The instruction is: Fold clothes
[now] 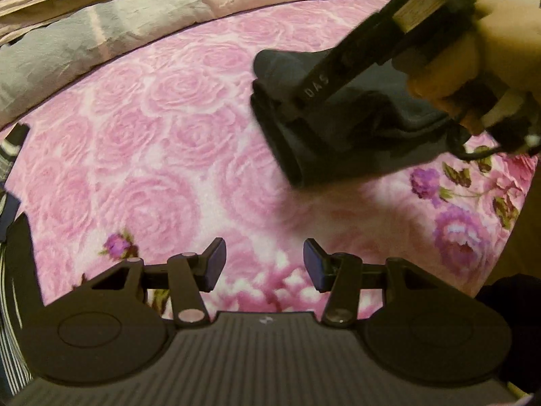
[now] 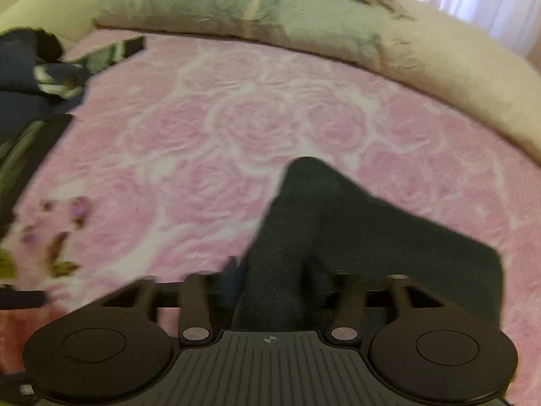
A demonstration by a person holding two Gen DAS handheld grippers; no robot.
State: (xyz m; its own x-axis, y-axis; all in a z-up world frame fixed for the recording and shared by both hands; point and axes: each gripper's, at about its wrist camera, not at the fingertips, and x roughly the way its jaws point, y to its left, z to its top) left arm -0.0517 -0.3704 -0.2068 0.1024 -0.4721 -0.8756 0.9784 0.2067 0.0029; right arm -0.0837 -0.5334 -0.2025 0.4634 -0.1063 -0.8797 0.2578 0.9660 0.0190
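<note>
A folded dark grey garment [image 1: 341, 125] hangs a little above the pink rose-patterned blanket [image 1: 162, 142], held by my right gripper [image 1: 290, 108], which comes in from the upper right. In the right wrist view the same garment [image 2: 338, 223] lies between the fingers of my right gripper [image 2: 272, 277], which is shut on it; the view is blurred. My left gripper [image 1: 264, 264] is open and empty, low over the blanket, in front of and left of the garment.
A grey and cream pillow [image 1: 101, 30] lies along the far edge of the bed. Dark and striped clothes [image 2: 30, 77] are piled at the left. The blanket [image 2: 257, 125] spreads between them.
</note>
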